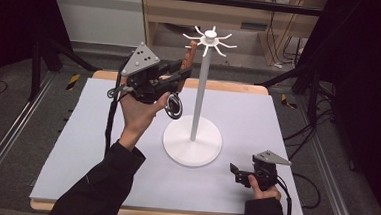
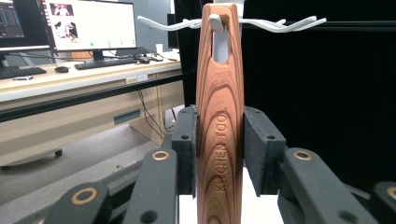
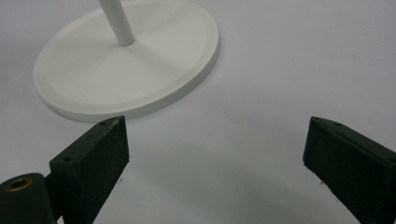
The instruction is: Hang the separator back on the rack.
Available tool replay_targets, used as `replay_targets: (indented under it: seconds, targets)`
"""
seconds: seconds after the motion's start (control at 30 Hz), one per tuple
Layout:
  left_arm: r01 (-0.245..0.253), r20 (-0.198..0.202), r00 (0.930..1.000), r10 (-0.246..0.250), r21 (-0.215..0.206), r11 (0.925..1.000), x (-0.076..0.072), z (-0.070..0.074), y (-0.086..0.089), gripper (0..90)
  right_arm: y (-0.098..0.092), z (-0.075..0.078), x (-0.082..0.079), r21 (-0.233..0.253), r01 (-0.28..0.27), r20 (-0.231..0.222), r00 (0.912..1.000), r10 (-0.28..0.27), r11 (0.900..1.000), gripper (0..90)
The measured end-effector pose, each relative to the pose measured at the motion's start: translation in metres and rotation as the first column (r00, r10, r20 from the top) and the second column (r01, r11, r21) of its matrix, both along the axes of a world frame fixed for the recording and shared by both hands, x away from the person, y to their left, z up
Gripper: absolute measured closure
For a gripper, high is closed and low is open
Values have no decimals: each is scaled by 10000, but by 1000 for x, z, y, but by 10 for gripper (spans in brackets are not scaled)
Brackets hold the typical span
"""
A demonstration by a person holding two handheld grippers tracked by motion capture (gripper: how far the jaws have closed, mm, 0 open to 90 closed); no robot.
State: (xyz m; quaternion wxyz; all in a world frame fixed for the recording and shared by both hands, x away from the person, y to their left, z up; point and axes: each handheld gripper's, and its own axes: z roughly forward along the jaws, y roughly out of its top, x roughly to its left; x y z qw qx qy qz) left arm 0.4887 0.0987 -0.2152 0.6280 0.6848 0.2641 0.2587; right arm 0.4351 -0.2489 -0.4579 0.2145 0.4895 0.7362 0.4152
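A white hook stand (image 1: 200, 88) rises from the middle of the table, with a round base (image 3: 126, 74) and a crown of hooks (image 1: 210, 37). My left gripper (image 1: 183, 71) is raised beside the crown, shut on the wooden handle (image 2: 219, 116) of a kitchen tool. The handle stands upright, and its top slot sits over one white hook (image 2: 215, 21). The tool's metal wire end (image 1: 174, 107) hangs below my hand. My right gripper (image 1: 234, 170) rests low at the table's front right, open, with nothing between its pads (image 3: 98, 149).
The pale tabletop (image 1: 258, 116) lies around the stand base (image 1: 192, 140). Black frame legs and cables stand off both sides of the table. In the left gripper view, a desk with monitors (image 2: 88, 23) sits far behind.
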Motion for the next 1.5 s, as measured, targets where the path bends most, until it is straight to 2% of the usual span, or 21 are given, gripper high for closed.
replay_targets:
  seconds: [0.6, 0.8, 0.9, 0.93, 0.97, 1.13, 1.2, 1.33, 1.5]
  targets:
    - [-36, -26, 10000, 36, 19, 10000, 3, -4, 1, 662, 0, 0, 0, -19, 5, -13, 10000, -5, 10000, 74]
    - [-176, -92, 9998, 178, 183, 9997, 3, -5, 3, 644, 0, 0, 0, -29, 14, -14, 10000, -14, 10000, 74]
    - [-174, 16, 9998, 173, 269, 9995, 3, -7, 7, 631, 1, -1, 0, -29, 19, -33, 10000, -19, 10000, 74]
    - [-139, 62, 9999, 137, 263, 9996, 3, -8, 8, 631, 1, 0, 0, 23, 24, -46, 10000, -24, 10000, 74]
    - [-149, -138, 9998, 153, 276, 9995, 1, -9, 9, 626, 1, 0, 0, 20, 25, -39, 10000, -25, 10000, 74]
    - [15, -340, 9994, -5, 301, 9995, -1, -17, 17, 583, 1, 0, 0, 42, 70, -39, 10000, -70, 10000, 74]
    - [123, -665, 9977, -106, 260, 9996, -5, -21, 20, 567, 1, -1, 0, -35, 56, -21, 10000, -56, 10000, 74]
    - [42, -487, 9988, -17, 516, 9987, -8, -30, 30, 506, 1, -1, 1, -86, 65, -35, 10000, -65, 9999, 74]
    - [-127, -584, 9981, 178, 869, 9961, -13, -43, 42, 469, 1, -1, 2, -82, 91, -31, 10000, -91, 9999, 73]
